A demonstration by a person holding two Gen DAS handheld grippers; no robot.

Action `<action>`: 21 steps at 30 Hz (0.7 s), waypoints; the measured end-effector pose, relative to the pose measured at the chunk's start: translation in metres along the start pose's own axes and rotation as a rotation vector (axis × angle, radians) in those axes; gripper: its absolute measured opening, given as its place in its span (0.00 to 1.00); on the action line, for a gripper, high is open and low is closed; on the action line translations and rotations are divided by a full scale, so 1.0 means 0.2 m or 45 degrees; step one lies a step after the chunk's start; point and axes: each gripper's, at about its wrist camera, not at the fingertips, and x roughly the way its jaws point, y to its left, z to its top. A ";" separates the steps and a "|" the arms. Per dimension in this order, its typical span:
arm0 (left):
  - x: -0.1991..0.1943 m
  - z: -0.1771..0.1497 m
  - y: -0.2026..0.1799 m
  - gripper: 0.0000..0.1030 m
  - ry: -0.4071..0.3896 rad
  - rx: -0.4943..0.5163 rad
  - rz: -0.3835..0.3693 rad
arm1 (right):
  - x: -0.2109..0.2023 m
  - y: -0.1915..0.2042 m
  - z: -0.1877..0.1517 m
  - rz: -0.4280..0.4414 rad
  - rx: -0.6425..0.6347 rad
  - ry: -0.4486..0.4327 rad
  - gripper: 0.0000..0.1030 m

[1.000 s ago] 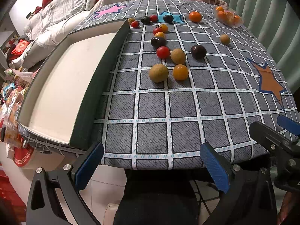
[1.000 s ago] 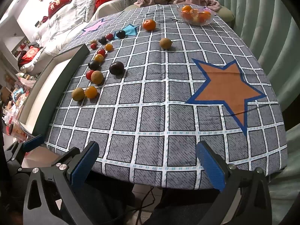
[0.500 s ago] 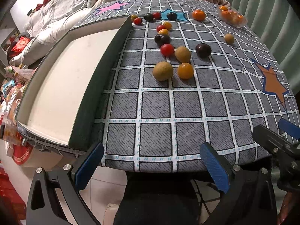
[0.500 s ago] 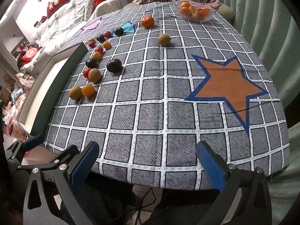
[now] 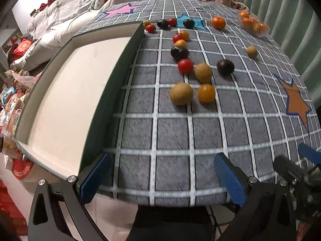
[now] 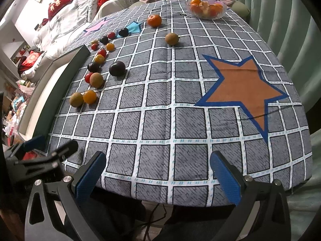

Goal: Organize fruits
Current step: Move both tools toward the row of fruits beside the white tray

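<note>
Hovering over the near edge of the grey checked tablecloth [image 5: 170, 132], left gripper [image 5: 160, 177] gapes wide, empty. Small round fruits [image 5: 181, 93], brown, orange, red, dark purple, lie scattered beside the dark-rimmed white tray [image 5: 66, 92].

Right wrist view: right gripper [image 6: 157, 174] likewise spread, empty; fruits [image 6: 89, 97] far left; clear bowl of oranges [image 6: 206, 10] at far edge.

home living room | sofa [image 6: 66, 20] | red cushions [image 6: 60, 2] | curtain [image 6: 280, 20]
</note>
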 end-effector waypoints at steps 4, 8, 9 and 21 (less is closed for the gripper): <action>0.03 0.02 0.01 1.00 0.011 -0.007 -0.015 | 0.00 -0.02 0.01 0.001 0.015 -0.001 1.00; 0.04 0.03 0.00 1.00 0.012 0.004 -0.015 | 0.01 -0.03 0.02 0.001 0.015 -0.002 1.00; 0.04 0.03 0.00 1.00 0.011 0.008 -0.019 | 0.01 -0.03 0.03 0.001 0.013 -0.002 1.00; 0.09 0.11 -0.03 1.00 -0.061 0.053 -0.034 | 0.03 -0.07 0.15 -0.044 -0.037 -0.035 1.00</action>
